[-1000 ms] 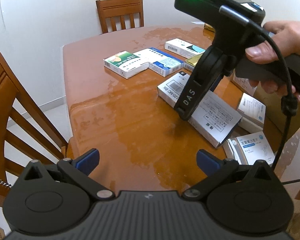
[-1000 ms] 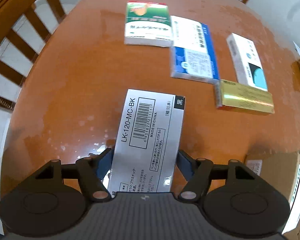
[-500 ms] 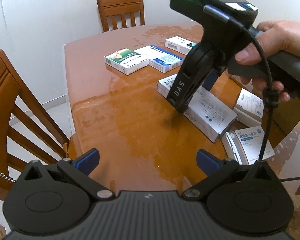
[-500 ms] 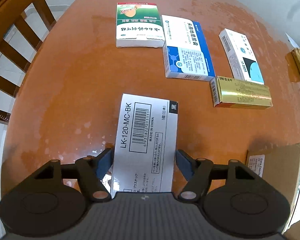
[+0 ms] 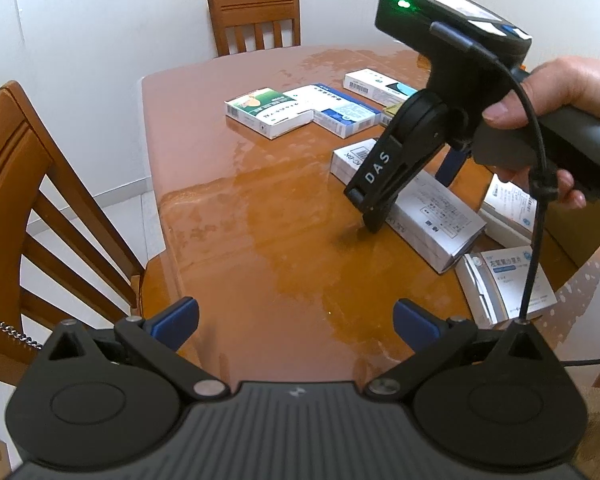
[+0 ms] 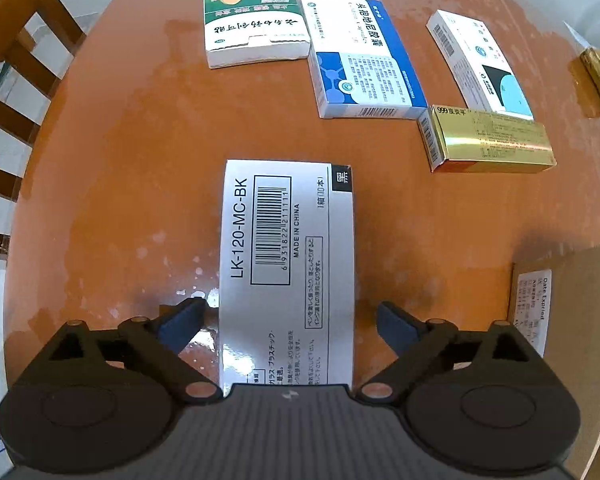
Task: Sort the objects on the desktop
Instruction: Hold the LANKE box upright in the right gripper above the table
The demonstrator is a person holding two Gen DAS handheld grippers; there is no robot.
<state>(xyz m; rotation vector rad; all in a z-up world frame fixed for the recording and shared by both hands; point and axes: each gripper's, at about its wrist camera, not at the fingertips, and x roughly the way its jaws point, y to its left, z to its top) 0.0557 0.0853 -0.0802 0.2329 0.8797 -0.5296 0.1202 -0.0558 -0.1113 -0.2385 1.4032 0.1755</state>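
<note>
Here, in the left wrist view, the left gripper (image 5: 296, 320) sits along the bottom of the frame with its blue-padded jaws wide apart and nothing between them, above the bare glossy orange-brown wooden table (image 5: 236, 216). At right of centre a person's hand (image 5: 556, 120) holds the right gripper (image 5: 410, 200) pointing down over the long white cardboard box with a barcode label (image 5: 424, 208). In the right wrist view, the same box (image 6: 288, 256) lies flat in the lower middle of the frame, between the right gripper's (image 6: 288, 322) jaws, which are opening; the pads stand clear of its sides. Higher in the frame lie a green-and-white medicine carton (image 6: 252, 28), a blue-and-white carton (image 6: 360, 60) and a gold foil box (image 6: 488, 140). It looks like the white box is being released in its place; next the gripper would lift straight up without nudging it.
</note>
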